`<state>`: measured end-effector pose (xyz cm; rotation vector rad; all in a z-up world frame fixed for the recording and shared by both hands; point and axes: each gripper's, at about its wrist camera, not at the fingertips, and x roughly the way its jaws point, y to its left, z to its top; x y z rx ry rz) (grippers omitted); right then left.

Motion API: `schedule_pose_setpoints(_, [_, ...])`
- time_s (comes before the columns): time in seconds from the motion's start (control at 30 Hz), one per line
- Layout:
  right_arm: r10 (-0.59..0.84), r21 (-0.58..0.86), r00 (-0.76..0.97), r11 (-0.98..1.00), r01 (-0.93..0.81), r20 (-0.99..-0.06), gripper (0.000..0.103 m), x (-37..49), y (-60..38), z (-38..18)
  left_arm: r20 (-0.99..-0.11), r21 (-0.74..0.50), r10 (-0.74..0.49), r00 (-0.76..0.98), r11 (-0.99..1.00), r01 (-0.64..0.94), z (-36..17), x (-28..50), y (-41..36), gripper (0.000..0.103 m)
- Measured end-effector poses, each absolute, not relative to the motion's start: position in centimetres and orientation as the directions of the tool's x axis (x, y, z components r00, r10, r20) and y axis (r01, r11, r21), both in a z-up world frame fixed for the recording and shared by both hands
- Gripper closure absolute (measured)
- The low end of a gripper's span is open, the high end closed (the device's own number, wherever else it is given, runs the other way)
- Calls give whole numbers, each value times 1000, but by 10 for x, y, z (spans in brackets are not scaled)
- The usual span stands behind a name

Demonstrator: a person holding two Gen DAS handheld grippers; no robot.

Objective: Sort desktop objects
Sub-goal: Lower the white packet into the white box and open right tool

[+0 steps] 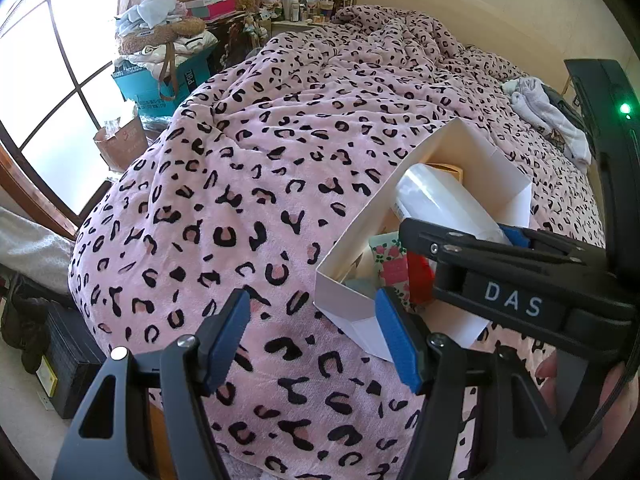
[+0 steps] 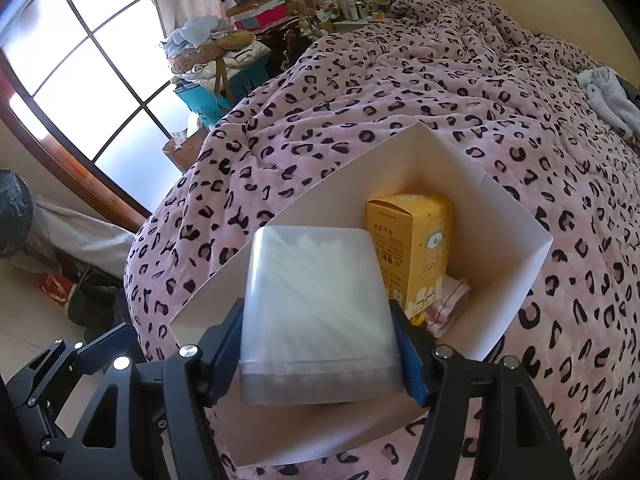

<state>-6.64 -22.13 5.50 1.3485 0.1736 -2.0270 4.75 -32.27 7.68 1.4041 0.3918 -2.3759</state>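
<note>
1. A white box (image 2: pixel 516 256) sits open-topped on a bed under a leopard-print blanket (image 1: pixel 280 152); bare blanket spreads wide from 9 to 12 o'clock of the box, while the bed's edge drops to the floor at 8 o'clock.
2. The right hand-held gripper (image 2: pixel 320 344) pinches a translucent case (image 2: pixel 316 308) between its blue pads, held over the box's near half, low between its walls.
3. The left hand-held gripper (image 1: pixel 312 340) hangs spread and empty just above the blanket, its right pad touching or just short of the box's near corner; which, the view does not settle.
4. Inside the box, a yellow carton (image 2: pixel 412 248) stands at 1 o'clock of the case, a checked cloth (image 2: pixel 448 300) below it.
5. A window (image 1: pixel 52 92) and piled clutter (image 1: pixel 168 40) line the room at 10 o'clock; crumpled clothes (image 1: pixel 548 116) lie on the bed at 2 o'clock.
</note>
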Motion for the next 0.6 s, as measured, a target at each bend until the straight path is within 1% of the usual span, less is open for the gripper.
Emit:
schedule_pose_setpoints(0.33, [-494, 301, -214, -762, 574, -843, 35, -75, -217, 62, -878, -63, -159, -451, -897, 438, 80, 50, -324, 37])
schedule_pose_setpoints(0.6, [-477, 265, -256, -776, 572, -841, 35, -69, -205, 88, -874, -64, -157, -460, -901, 429, 79, 50, -324, 37])
